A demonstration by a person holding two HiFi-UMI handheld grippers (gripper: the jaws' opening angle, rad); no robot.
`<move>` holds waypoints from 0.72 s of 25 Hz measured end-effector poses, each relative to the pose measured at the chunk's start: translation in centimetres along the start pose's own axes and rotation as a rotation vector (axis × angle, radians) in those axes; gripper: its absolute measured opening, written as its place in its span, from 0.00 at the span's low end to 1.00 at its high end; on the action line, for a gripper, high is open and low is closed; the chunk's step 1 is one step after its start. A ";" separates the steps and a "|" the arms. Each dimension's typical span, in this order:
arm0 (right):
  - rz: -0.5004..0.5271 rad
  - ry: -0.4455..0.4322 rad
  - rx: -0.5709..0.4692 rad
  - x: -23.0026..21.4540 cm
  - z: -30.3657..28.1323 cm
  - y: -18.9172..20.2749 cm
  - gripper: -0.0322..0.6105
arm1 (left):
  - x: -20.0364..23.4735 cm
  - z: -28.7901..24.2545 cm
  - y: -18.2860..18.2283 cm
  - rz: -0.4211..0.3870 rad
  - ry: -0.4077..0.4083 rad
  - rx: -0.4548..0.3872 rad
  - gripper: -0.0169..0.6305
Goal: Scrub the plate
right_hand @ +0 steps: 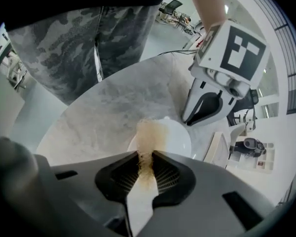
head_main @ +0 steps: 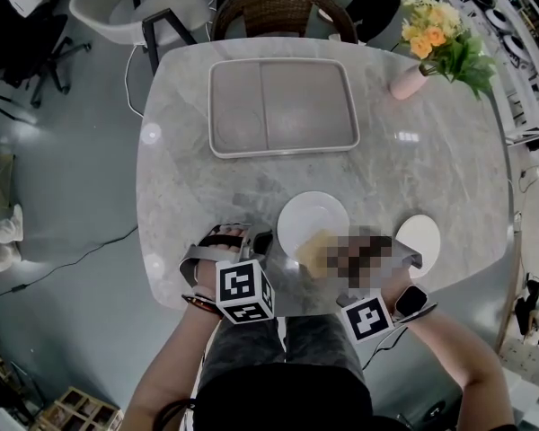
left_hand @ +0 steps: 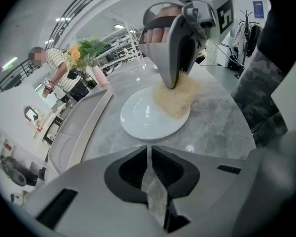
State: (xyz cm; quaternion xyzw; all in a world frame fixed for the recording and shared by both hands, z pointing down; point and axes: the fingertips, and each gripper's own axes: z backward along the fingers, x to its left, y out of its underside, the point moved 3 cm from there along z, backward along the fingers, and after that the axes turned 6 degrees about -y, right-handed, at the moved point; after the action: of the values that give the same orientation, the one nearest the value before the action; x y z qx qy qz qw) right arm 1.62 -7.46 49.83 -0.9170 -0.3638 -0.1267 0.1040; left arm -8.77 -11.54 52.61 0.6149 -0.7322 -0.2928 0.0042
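A round white plate (head_main: 313, 219) lies on the marble table near the front edge. A tan scrubbing pad (head_main: 313, 255) rests on the plate's near rim. My right gripper (head_main: 334, 257) is shut on the pad, and the right gripper view shows the pad (right_hand: 149, 135) pinched between the jaws above the plate (right_hand: 173, 141). In the left gripper view the right gripper (left_hand: 175, 83) presses the pad (left_hand: 178, 98) onto the plate (left_hand: 145, 117). My left gripper (head_main: 244, 237) sits shut and empty just left of the plate, not touching it.
A large grey tray (head_main: 281, 106) lies at the table's far middle. A pink vase of flowers (head_main: 411, 79) stands at the back right. A small white disc (head_main: 419, 239) lies right of the plate. A wicker chair (head_main: 280, 7) stands beyond the table.
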 end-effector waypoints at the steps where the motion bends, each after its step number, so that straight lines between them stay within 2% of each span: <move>1: 0.025 0.014 0.002 -0.7 -0.2 -0.1 0.16 | 0.0 0.0 0.0 0.000 -0.002 0.000 0.09; 5: 0.047 0.083 0.024 -4.4 -0.9 0.7 0.16 | 0.1 0.0 -0.1 0.005 -0.008 0.002 0.09; 8: -0.044 0.068 0.013 -5.6 -1.7 1.6 0.16 | 0.1 0.0 -0.1 0.010 -0.010 0.001 0.09; 11: -0.156 0.016 -0.022 -4.7 -2.2 2.0 0.16 | 0.0 -0.1 -0.1 0.014 -0.012 0.001 0.09; 18: -0.193 -0.063 -0.001 0.2 -1.0 1.9 0.16 | 0.0 0.0 -0.1 0.013 -0.013 -0.008 0.08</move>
State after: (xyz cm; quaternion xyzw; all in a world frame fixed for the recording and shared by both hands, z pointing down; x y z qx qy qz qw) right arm 2.91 -9.02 50.65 -0.8812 -0.4535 -0.1073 0.0791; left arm -8.68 -11.51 52.60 0.6082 -0.7350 -0.2998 0.0039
